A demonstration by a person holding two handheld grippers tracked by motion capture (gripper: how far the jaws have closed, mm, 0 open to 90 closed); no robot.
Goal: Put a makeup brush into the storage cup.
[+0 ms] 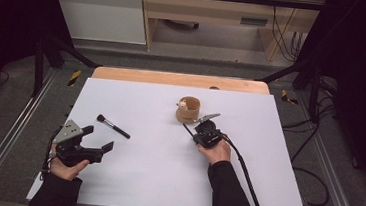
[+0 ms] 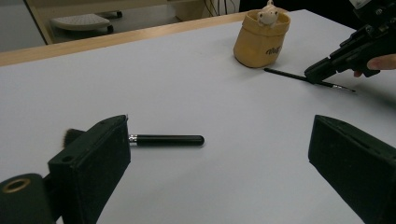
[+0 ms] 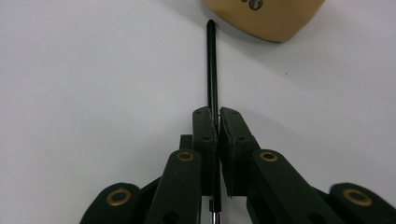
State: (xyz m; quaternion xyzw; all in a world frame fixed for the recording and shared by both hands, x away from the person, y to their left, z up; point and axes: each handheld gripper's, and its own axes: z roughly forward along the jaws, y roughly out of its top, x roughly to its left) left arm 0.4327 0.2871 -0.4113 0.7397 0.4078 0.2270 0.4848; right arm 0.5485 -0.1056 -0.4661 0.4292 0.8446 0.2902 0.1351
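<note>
Left gripper (image 1: 101,139) nearest, at 8 o'clock on white table (image 1: 154,181), jaws spread wide, holding nothing; makeup brush (image 1: 112,126) lies flat just beyond it, toward 12; right gripper (image 3: 217,116) near centre, jaws closed on thin black brush (image 3: 211,65) lying on table; brush handle end points to 12, just short of tan pouch (image 1: 188,110); small plush toy (image 2: 268,13) sits in pouch
</note>
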